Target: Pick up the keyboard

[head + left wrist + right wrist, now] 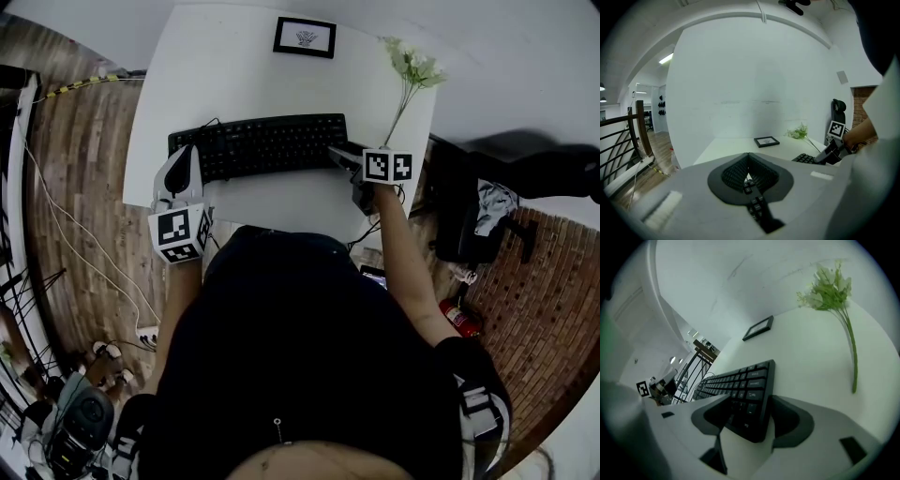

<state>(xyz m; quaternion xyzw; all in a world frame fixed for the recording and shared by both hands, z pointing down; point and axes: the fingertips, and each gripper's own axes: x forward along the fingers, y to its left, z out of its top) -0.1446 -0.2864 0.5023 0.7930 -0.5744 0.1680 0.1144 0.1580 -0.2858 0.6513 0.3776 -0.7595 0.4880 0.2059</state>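
My left tongs [749, 165] are pinched shut over the keyboard [267, 142]'s left end. My right tongs [751, 409] gape wide, its right end between them.

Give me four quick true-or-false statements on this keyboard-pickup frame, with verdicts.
1. The right gripper has its jaws apart around the keyboard's end. True.
2. The picture frame lies on the keyboard. False: it lies on the table beyond the keyboard, apart from it.
3. The left gripper stands wide open. False: its jaws are together.
4. The flowers lie on the table, on the right gripper's side. True.
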